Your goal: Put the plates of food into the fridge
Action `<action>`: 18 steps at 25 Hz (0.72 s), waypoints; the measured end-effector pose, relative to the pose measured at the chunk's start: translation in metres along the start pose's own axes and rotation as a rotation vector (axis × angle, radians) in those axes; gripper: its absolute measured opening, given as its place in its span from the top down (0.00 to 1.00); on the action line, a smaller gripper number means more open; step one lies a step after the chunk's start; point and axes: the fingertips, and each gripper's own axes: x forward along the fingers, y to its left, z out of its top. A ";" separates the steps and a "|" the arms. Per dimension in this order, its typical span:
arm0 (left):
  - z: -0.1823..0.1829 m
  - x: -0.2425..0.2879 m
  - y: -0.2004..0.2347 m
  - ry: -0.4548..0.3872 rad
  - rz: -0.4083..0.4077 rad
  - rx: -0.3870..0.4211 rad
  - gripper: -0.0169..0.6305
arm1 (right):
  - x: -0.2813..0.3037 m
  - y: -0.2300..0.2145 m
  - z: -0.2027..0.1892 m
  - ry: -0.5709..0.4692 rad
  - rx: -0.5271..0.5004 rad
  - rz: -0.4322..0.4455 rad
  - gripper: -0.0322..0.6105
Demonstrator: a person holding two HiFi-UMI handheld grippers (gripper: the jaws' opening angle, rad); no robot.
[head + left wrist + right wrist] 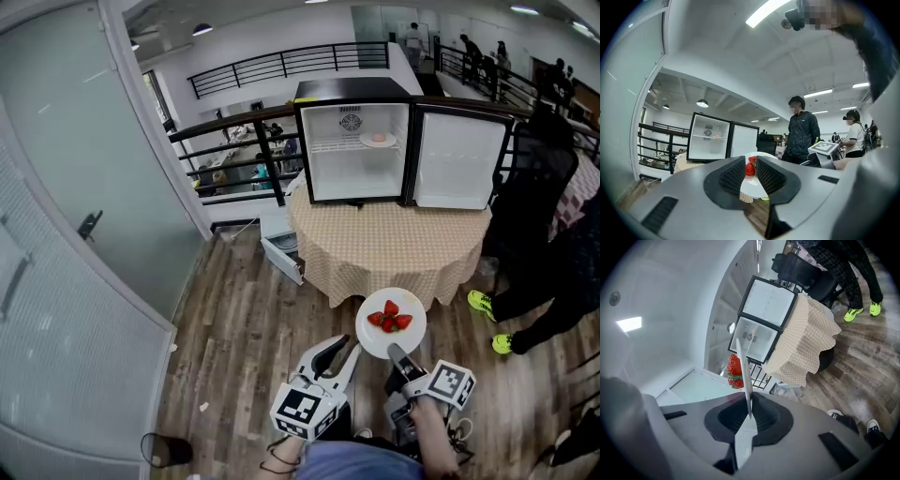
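Right gripper view alone shows the right gripper [749, 405] clamped onto the plate [744, 373].

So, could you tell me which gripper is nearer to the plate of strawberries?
Right. The right gripper is shut on the near rim of the plate, holding it. The left gripper sits just to the plate's left with its jaws open, gripping nothing.

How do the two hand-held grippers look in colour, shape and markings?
The left claw and the right claw have light grey plastic bodies with two tapering jaws, lined inside with black ribbed pads. Each carries a white cube with black square markers: the left cube and the right cube. The person wears a bluish top.
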 end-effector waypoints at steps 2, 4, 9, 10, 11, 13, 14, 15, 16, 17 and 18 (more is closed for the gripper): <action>0.000 0.001 0.006 0.003 0.004 -0.004 0.87 | 0.006 0.000 0.001 0.005 0.005 0.002 0.91; -0.001 0.004 0.012 0.006 0.009 -0.010 0.87 | 0.012 -0.003 0.001 0.012 0.016 -0.004 0.91; -0.005 0.021 0.029 0.013 0.018 -0.029 0.87 | 0.032 -0.010 0.011 0.026 0.033 -0.011 0.91; -0.005 0.026 0.033 0.015 0.018 -0.033 0.87 | 0.037 -0.011 0.015 0.028 0.035 -0.011 0.91; -0.005 0.032 0.037 0.016 0.017 -0.036 0.87 | 0.042 -0.012 0.019 0.028 0.037 -0.012 0.91; -0.005 0.045 0.048 0.019 0.014 -0.044 0.87 | 0.055 -0.014 0.029 0.029 0.037 -0.014 0.91; -0.005 0.052 0.054 0.020 0.012 -0.049 0.87 | 0.062 -0.014 0.034 0.028 0.038 -0.017 0.91; -0.004 0.060 0.060 0.021 0.010 -0.053 0.87 | 0.069 -0.015 0.040 0.029 0.040 -0.019 0.91; -0.003 0.068 0.067 0.021 0.007 -0.056 0.87 | 0.077 -0.015 0.045 0.029 0.041 -0.017 0.91; -0.002 0.076 0.073 0.020 0.004 -0.059 0.87 | 0.085 -0.015 0.051 0.028 0.043 -0.012 0.91; -0.001 0.084 0.080 0.019 0.000 -0.060 0.87 | 0.093 -0.015 0.056 0.028 0.044 -0.007 0.91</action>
